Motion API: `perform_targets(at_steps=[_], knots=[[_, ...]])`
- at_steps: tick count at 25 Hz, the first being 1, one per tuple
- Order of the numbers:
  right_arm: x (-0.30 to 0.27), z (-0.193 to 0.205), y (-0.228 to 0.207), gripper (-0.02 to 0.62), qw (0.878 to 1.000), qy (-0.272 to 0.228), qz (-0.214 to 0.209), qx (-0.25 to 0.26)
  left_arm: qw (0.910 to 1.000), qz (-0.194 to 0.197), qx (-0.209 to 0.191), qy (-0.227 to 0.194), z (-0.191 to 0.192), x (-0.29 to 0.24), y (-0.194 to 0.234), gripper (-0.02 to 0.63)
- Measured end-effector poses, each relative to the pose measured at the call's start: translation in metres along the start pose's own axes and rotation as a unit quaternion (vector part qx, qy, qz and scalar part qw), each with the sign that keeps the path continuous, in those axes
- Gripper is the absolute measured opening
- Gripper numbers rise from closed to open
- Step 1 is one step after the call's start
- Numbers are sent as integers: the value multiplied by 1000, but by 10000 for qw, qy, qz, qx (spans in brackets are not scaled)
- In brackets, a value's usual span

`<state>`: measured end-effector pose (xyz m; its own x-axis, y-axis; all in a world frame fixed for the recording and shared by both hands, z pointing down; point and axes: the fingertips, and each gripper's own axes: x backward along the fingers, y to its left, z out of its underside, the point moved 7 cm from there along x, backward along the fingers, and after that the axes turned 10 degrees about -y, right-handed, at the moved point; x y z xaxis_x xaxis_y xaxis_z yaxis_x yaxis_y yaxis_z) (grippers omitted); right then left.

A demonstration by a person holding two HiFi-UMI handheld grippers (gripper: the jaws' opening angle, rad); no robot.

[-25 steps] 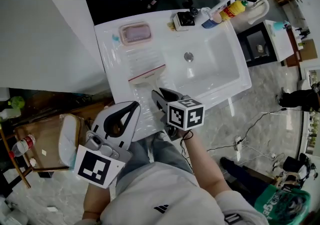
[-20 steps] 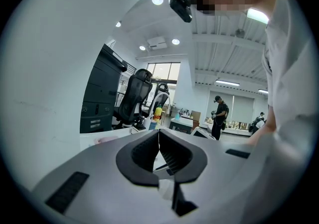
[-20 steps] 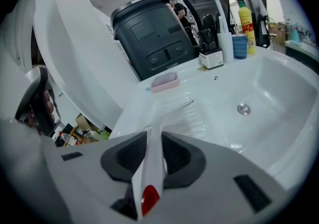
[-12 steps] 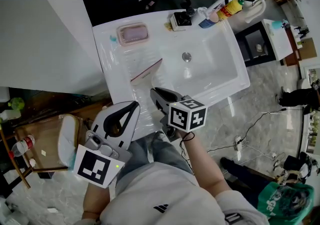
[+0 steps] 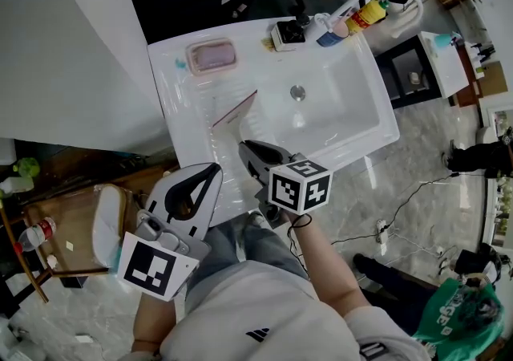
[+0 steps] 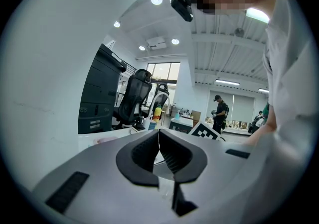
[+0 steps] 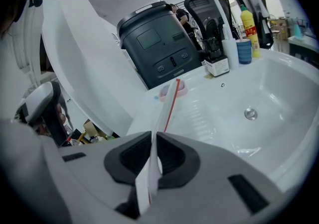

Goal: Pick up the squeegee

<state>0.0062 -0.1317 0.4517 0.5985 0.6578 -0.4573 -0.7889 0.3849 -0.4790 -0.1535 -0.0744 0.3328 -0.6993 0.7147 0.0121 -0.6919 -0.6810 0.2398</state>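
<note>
The squeegee (image 5: 235, 115) is white with a red blade edge and stands tilted above the ribbed drainboard of the white sink (image 5: 365, 131). Its handle runs down into my right gripper (image 5: 244, 146). In the right gripper view the jaws have just been closing, and both pads now press on the flat white handle of the squeegee (image 7: 167, 102) at my right gripper (image 7: 152, 142). My left gripper (image 5: 215, 168) hovers off the sink's near-left corner, apart from the squeegee. In its own view the left gripper (image 6: 158, 137) holds nothing and its pads meet.
A pink soap dish (image 5: 212, 55) sits at the sink's back left. The drain (image 5: 297, 93) lies in the basin. A black holder (image 5: 288, 30), a blue cup (image 5: 329, 37) and a yellow bottle (image 5: 365, 13) stand by the curved faucet. A wooden stool (image 5: 72, 231) is at the left.
The squeegee's blade has come up off the drainboard and tipped onto its edge, swinging left. The right gripper closed on its handle and rose slightly. The left gripper stayed still.
</note>
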Motion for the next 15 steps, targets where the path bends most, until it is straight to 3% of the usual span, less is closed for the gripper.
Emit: perform_targets(at_steps=[7,15], knots=[[15,-12,2,38,9996,-243,-102,73,10000,82,-32,-42,-3,-7,-9,11],[45,-29,7,39,9951,-557,-181,791,9996,234,-121,-53,-7,-19,-31,11]])
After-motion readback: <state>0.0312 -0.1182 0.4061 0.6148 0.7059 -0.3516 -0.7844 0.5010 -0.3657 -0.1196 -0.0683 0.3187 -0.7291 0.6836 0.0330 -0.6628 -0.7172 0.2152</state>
